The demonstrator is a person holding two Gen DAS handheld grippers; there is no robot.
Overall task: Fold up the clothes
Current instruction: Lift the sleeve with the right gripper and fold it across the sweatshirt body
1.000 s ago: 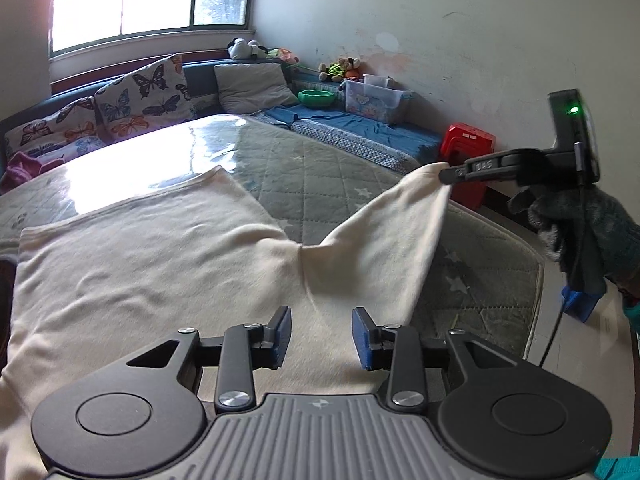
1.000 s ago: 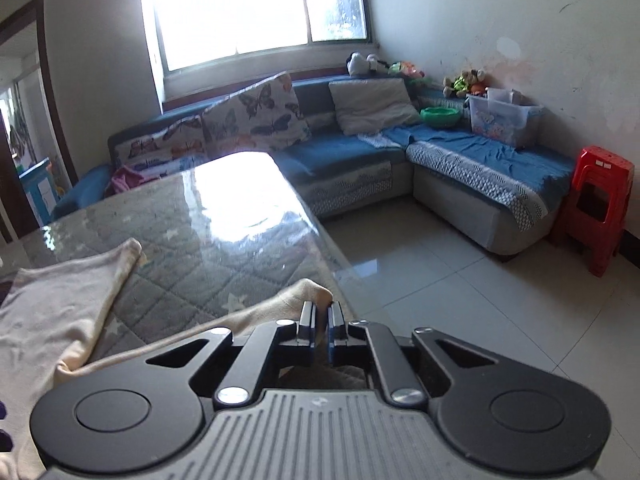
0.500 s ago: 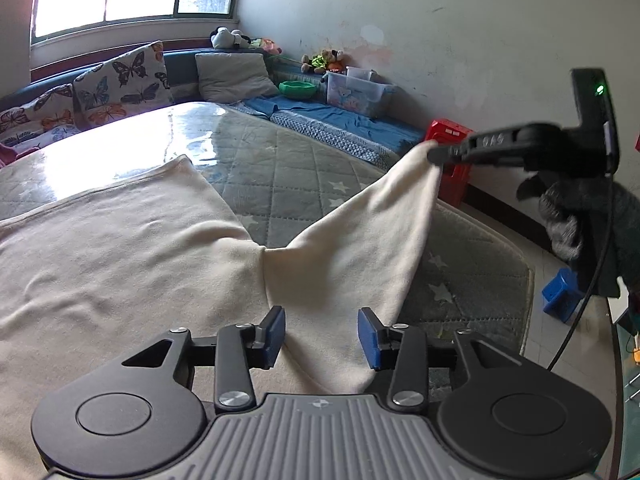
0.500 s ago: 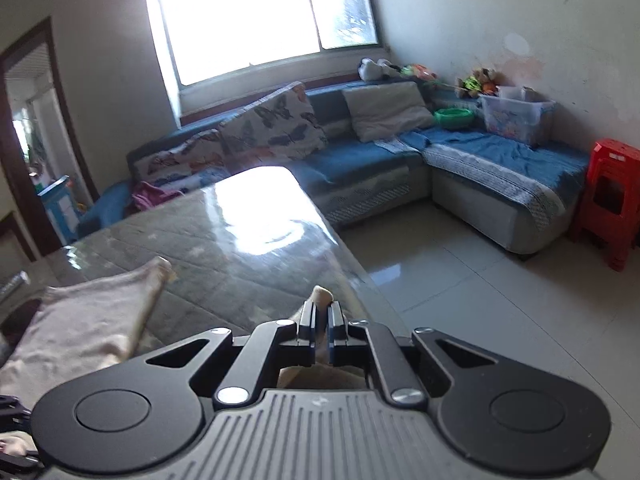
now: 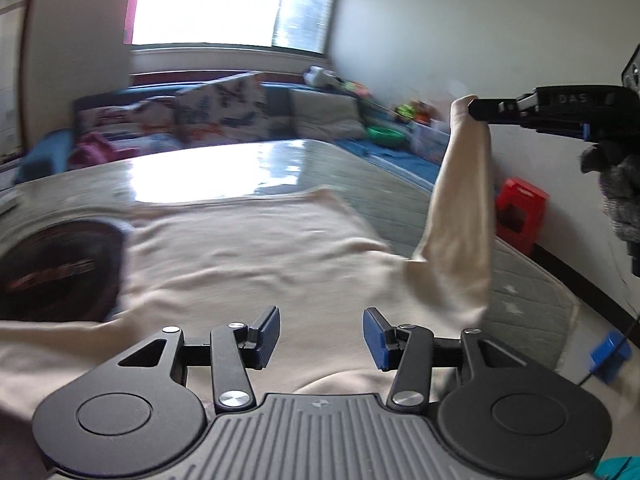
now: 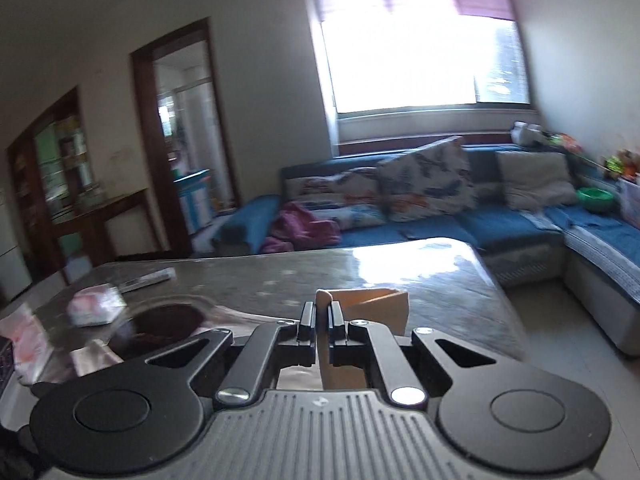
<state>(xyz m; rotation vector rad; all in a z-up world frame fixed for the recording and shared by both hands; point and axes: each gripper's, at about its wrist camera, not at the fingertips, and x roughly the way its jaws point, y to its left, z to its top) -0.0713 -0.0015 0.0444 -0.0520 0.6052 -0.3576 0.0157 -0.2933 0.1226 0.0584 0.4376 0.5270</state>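
A quilted surface (image 5: 400,184) under a glossy cover filled the centre of both views, with a blue sofa (image 6: 500,228) below a bright window (image 6: 420,48) behind it. The cream garment (image 5: 248,252) lay spread at centre of the left wrist view, one sleeve raised to upper right by the right gripper (image 5: 474,110), its jaws clenched on the cuff. The left gripper (image 5: 318,334) hung over the cloth, jaws released. Only the right wrist view showed the doorway (image 6: 180,132) at left; only the left showed the red stool (image 5: 520,212)
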